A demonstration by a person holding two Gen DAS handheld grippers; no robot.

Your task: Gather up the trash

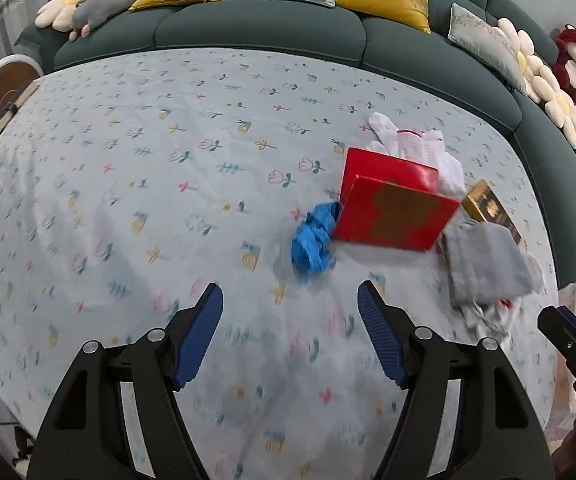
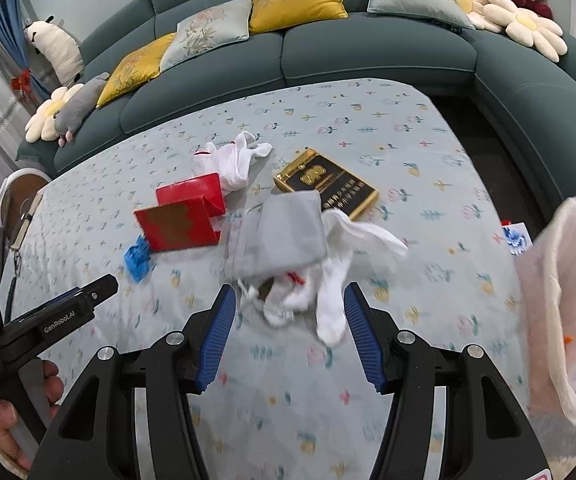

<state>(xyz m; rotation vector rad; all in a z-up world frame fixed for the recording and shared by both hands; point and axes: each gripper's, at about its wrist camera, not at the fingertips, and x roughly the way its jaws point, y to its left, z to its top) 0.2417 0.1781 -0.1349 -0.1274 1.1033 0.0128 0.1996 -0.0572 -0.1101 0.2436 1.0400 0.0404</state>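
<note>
A crumpled blue wrapper point(image 1: 312, 240) lies on the flowered tablecloth just ahead of my open, empty left gripper point(image 1: 290, 300); it also shows in the right wrist view point(image 2: 139, 259). Behind it sits an open red box point(image 1: 391, 204) point(image 2: 186, 214). A gold-and-black box point(image 1: 487, 208) point(image 2: 327, 184), a grey pouch point(image 1: 483, 264) point(image 2: 284, 236) and white socks point(image 2: 327, 292) lie to the right. My right gripper point(image 2: 289, 300) is open, its fingers either side of the nearest socks. The left gripper point(image 2: 68, 308) shows at the left of the right wrist view.
A pale pink bag-lined bin point(image 2: 567, 300) stands at the table's right edge. Another white sock point(image 2: 240, 156) lies behind the red box. A teal sofa point(image 2: 367, 52) with cushions and plush toys wraps the far and right sides. A chair point(image 1: 4, 88) stands at the left.
</note>
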